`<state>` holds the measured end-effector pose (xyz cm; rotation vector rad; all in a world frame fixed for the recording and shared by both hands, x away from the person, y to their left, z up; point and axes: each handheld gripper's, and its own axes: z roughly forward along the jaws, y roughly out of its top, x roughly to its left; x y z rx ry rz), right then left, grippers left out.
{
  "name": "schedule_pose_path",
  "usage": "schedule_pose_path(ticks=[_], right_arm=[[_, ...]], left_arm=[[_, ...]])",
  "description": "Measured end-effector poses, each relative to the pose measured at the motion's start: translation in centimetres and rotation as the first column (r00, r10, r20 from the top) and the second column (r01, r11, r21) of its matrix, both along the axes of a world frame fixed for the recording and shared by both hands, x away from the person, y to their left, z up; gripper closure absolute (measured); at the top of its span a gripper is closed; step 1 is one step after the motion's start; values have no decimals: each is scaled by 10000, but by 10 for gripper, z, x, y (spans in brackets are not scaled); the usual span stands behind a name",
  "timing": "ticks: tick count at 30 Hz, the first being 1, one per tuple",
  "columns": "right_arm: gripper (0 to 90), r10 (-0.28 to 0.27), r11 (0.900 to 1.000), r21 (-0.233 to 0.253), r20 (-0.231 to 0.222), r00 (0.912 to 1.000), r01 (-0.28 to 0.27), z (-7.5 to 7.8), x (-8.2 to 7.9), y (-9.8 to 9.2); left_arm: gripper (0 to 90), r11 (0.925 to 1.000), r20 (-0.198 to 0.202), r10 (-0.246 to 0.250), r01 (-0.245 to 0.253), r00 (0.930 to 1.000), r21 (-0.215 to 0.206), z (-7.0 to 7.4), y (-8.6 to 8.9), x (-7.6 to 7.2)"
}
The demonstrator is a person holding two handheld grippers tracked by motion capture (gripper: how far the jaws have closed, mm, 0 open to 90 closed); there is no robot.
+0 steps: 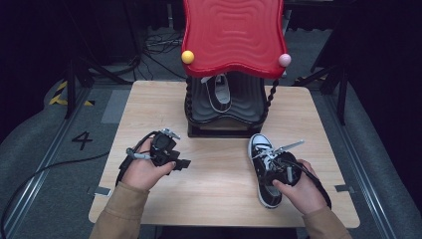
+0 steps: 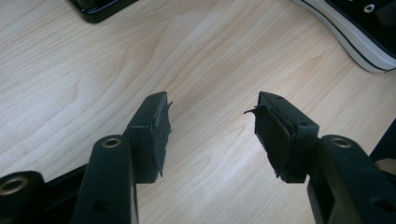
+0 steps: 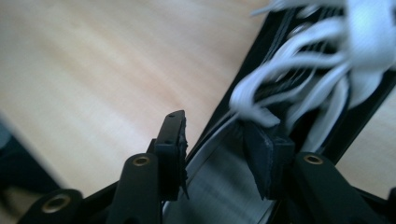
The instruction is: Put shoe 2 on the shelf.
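Two black-and-white sneakers, two hand-held grippers, one shoe rack, one table; entries run largest to smallest, each placed against the rack.

Table [image 1: 219,194]: pale wood top, carrying everything below. On the grey floor to the left of it a painted figure "4" [image 1: 81,140] can be read; no other writing or brand mark is legible anywhere.

Shoe rack [image 1: 234,35]: red wavy top shelf with a yellow ball and a pink ball at its front corners, black twisted posts, a dark lower shelf. It stands at the table's far edge, centred.

Sneaker on the rack [image 1: 219,92]: lies on the lower shelf, under the red top, toe toward the person.

Sneaker on the table [image 1: 263,169]: in front of the rack and to its right, white toe cap nearest the rack, heel toward the person. The high view gives its whole outline; the right gripper view gives blurred white laces and the black upper close up.

Right gripper [image 3: 215,144]: held in the person's right hand at this sneaker's opening. Jaws part-open, one outside the shoe's side wall and one inside beneath the laces; whether the pads press the wall cannot be told.

Left gripper [image 2: 210,121]: in front of the rack and to its left, low over bare wood. Jaws spread wide, holding nothing. Its own view also catches the table sneaker's white sole edge and a black corner of the rack's base.
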<state>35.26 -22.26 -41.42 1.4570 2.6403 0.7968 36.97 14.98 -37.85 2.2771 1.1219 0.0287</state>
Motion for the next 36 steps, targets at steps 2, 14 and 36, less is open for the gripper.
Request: schedule_pose_path(ticks=[2,14,36], right_arm=[[658,-220,9997,-128,138,9997,222,-2,4,5],[787,-323,9960,-840,-112,9994,313,-12,29,24],[876,-1070,9913,-783,-158,9941,1054,-7,31,21]], left_arm=[[454,9999,-66,122,-122,9999,40,-2,4,-3],[444,9942,-180,1068,-1065,9941,156,-8,39,-23],[441,9921,-343,1251,-1249,9916,78,-13,50,-23]])
